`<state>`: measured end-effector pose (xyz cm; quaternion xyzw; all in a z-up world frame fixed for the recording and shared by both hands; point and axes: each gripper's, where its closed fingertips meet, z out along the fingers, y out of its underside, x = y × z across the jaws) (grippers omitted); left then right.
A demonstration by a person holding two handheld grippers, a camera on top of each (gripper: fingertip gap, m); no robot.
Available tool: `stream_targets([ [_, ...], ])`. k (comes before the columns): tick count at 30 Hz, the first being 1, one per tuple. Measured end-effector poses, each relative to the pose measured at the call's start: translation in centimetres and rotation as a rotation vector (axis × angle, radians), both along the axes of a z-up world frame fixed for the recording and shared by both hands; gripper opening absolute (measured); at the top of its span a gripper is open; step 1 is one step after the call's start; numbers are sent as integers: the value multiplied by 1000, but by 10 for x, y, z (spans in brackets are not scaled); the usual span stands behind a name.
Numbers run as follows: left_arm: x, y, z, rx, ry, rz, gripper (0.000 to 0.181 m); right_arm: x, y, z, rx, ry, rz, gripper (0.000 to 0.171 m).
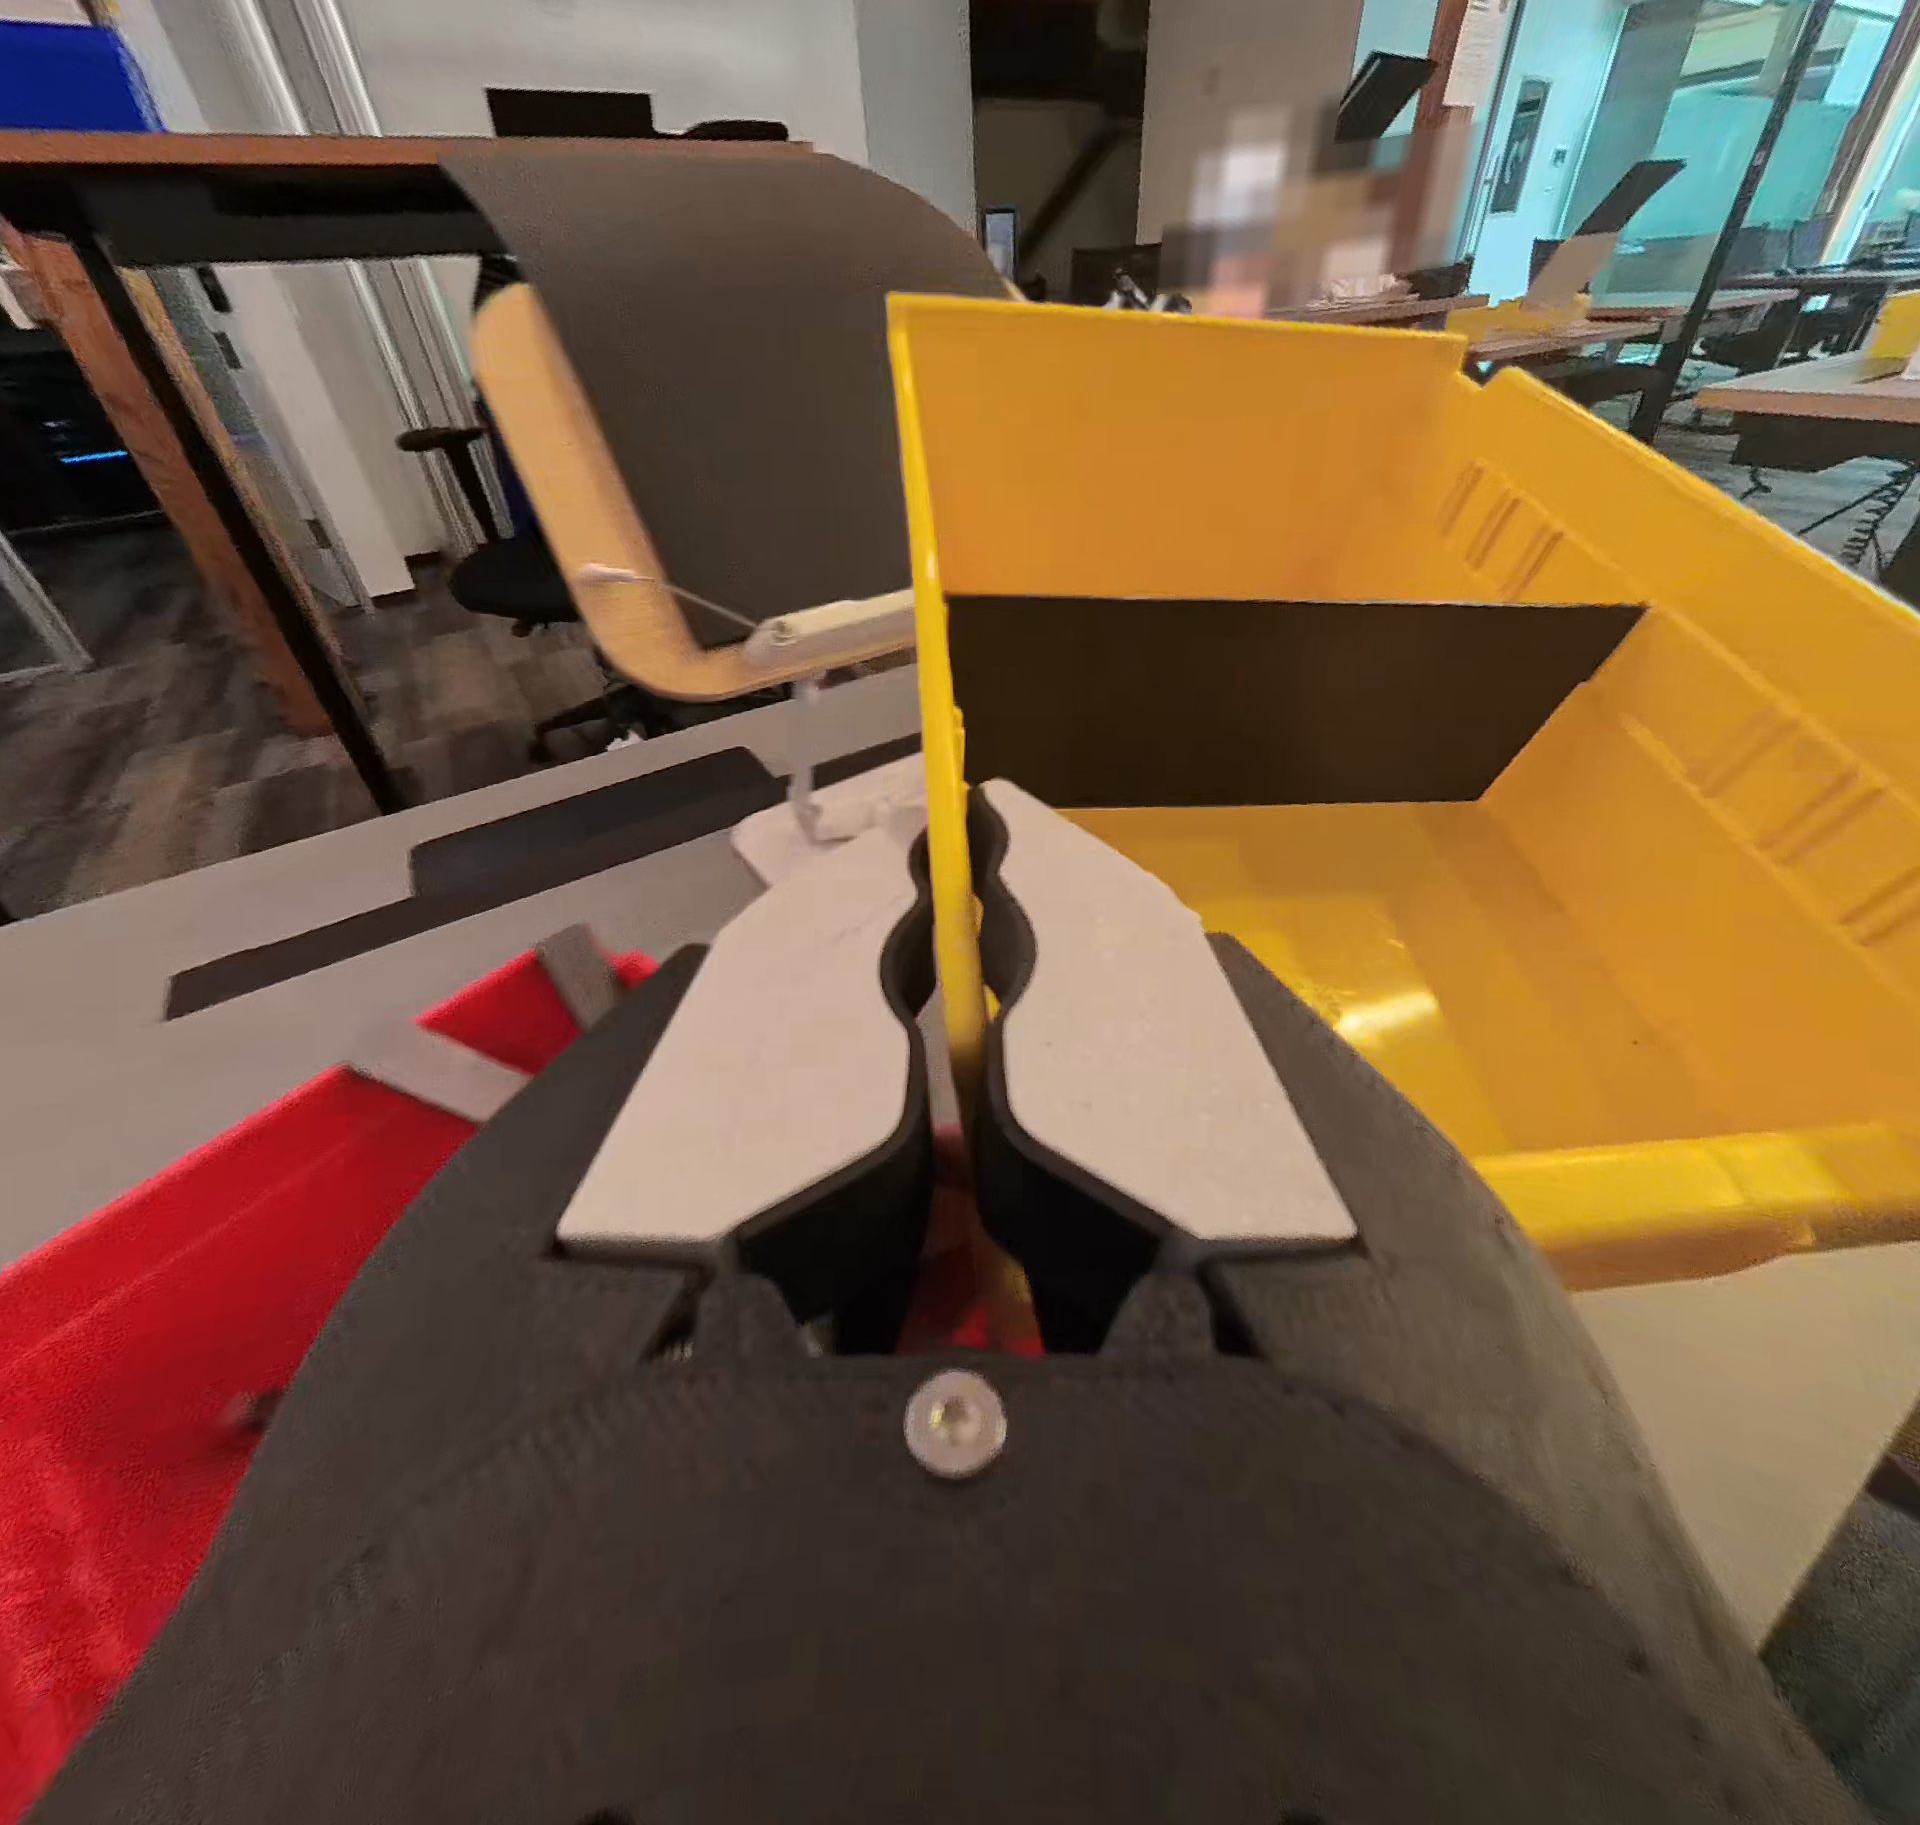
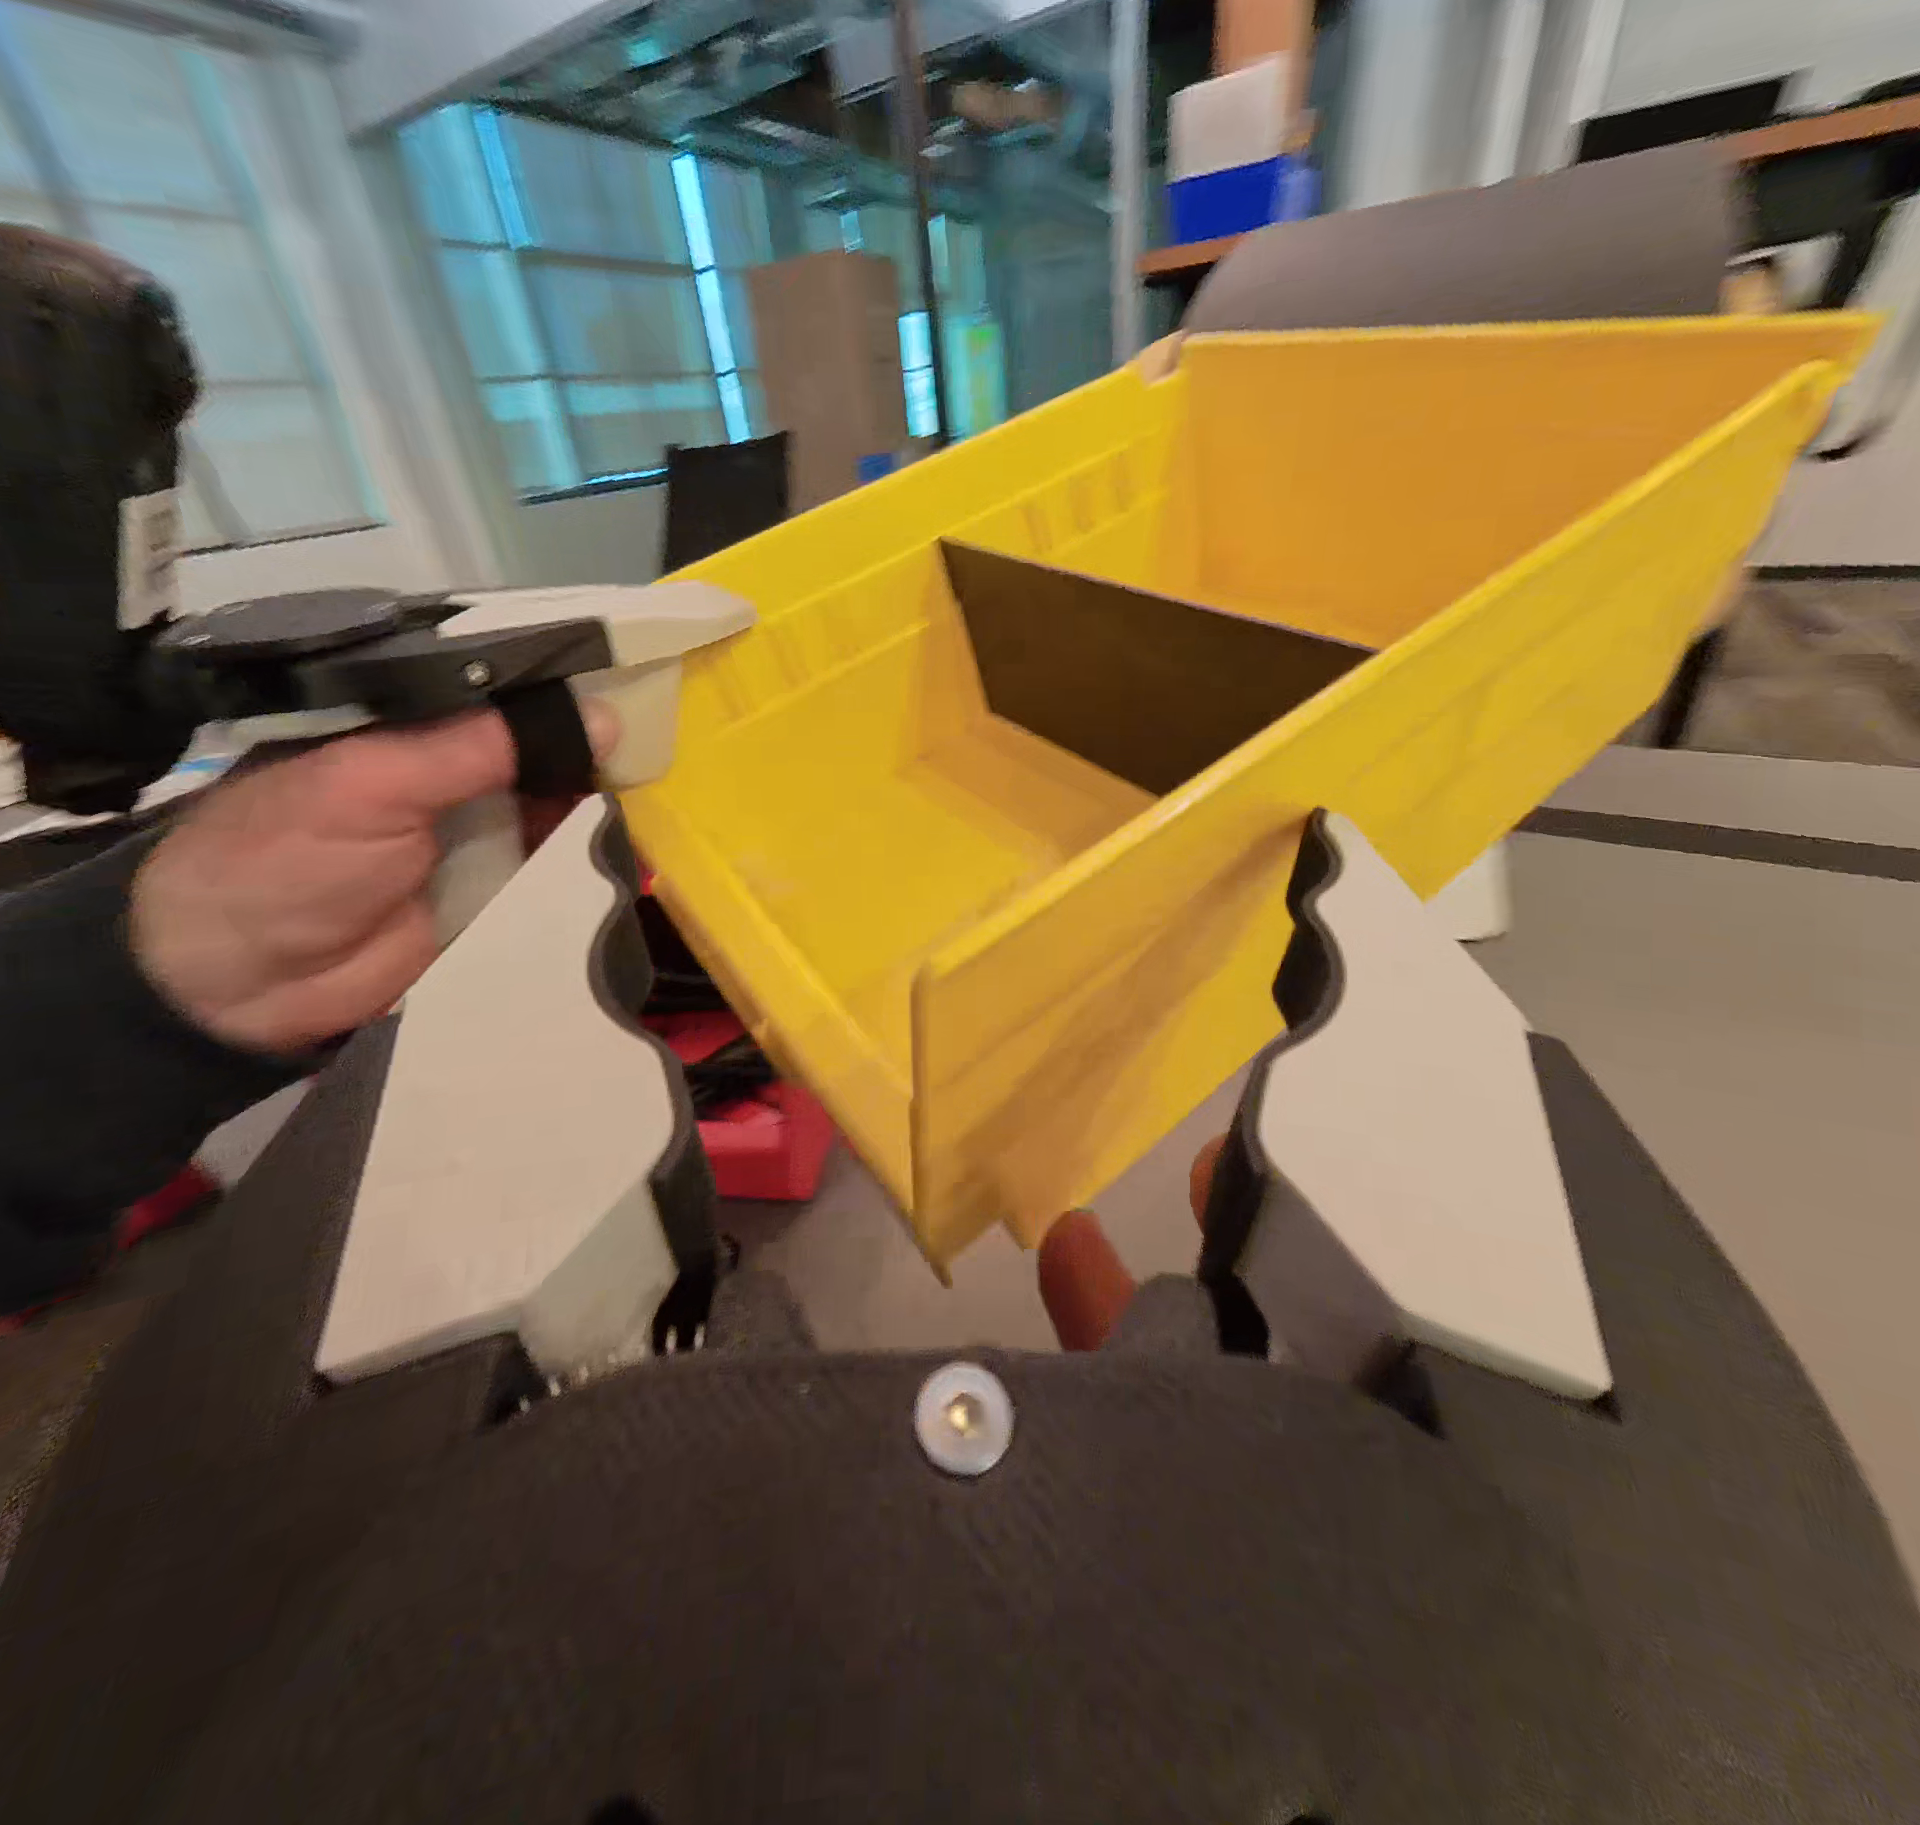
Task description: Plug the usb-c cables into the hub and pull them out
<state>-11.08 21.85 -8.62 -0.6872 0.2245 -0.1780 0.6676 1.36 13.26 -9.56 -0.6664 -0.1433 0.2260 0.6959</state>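
Note:
A yellow plastic bin [image 1: 1351, 487] with a black divider [image 1: 1247, 695] is held tilted above the table. My left gripper [image 1: 954, 819] is shut on the bin's left side wall. It also shows in the right wrist view [image 2: 665, 653], clamped on that wall's rim, with a person's hand [image 2: 312, 892] on its handle. My right gripper [image 2: 961, 819] is open wide and empty. The near corner of the bin [image 2: 1039, 840] sits between its fingers, and the bin's right wall runs past the right fingertip [image 2: 1351, 902]. The bin's near compartment looks empty. I see no hub or plug.
A red container [image 1: 208, 1256] lies on the grey table [image 1: 156, 944] under the bin, with dark cables in it [image 2: 717, 1058]. A chair with a dark back [image 1: 727, 373] stands behind the table. White crumpled material [image 1: 831, 819] lies near the far edge. Tip to tip, the grippers are about 15 centimetres apart.

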Motion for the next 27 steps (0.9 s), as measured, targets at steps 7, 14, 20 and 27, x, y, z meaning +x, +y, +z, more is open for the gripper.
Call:
stream_targets([
  [7, 93, -21, -17, -73, -14, -94, 8, 114, -2, -15, -59, -57, -257, 73],
  [14, 161, -28, -94, -305, -31, -159, 17, 189, 9, -84, -331, -58, -275, 56],
  [20, 209, -60, -126, -430, -83, -362, 41, 242, 9, -125, -456, -149, -352, 41],
  [27, 212, -90, -110, -596, -167, -655, 63, 282, 8, -148, -488, -288, -458, 13],
])
